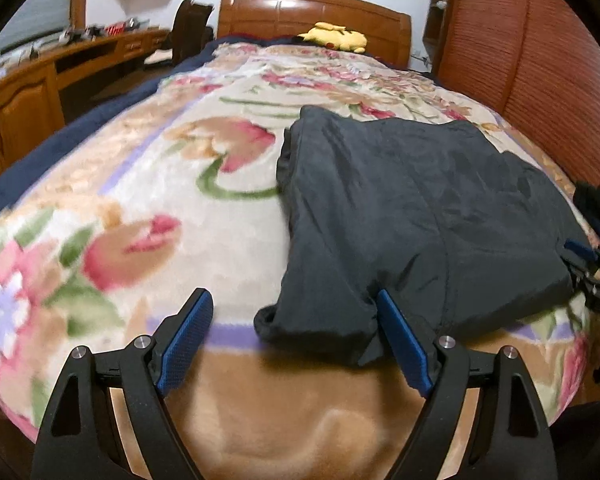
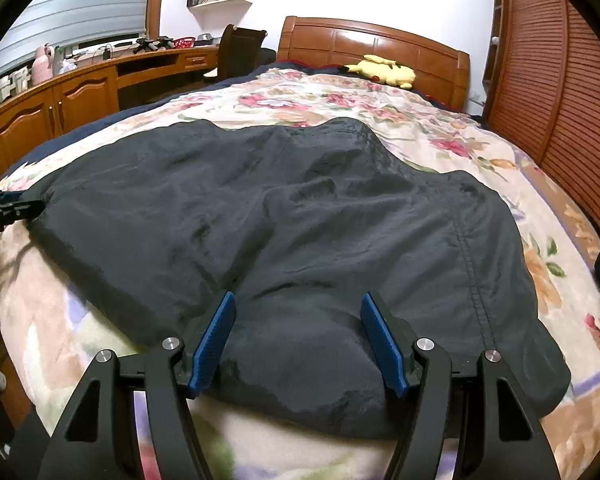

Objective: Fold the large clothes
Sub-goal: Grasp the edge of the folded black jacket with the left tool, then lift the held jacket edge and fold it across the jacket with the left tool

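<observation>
A large dark grey garment [image 1: 400, 200] lies folded on the floral blanket [image 1: 140, 200] of a bed. In the left wrist view my left gripper [image 1: 293, 294] is open wide at the garment's near left corner. Its right pad [image 1: 400, 340] lies against the fabric and its left pad [image 1: 188, 340] is over bare blanket. In the right wrist view the garment [image 2: 260, 220] fills the middle. My right gripper [image 2: 298, 297] is open and straddles the near edge, with fabric lying between the pads. Each gripper shows at the edge of the other view: the right gripper [image 1: 592, 264], the left gripper [image 2: 4, 208].
A yellow plush toy [image 2: 384, 70] rests by the wooden headboard [image 2: 372, 44]. A long wooden desk [image 2: 80, 84] and a chair [image 2: 240, 52] stand to the left of the bed. Louvred wardrobe doors [image 2: 560, 100] run along the right side.
</observation>
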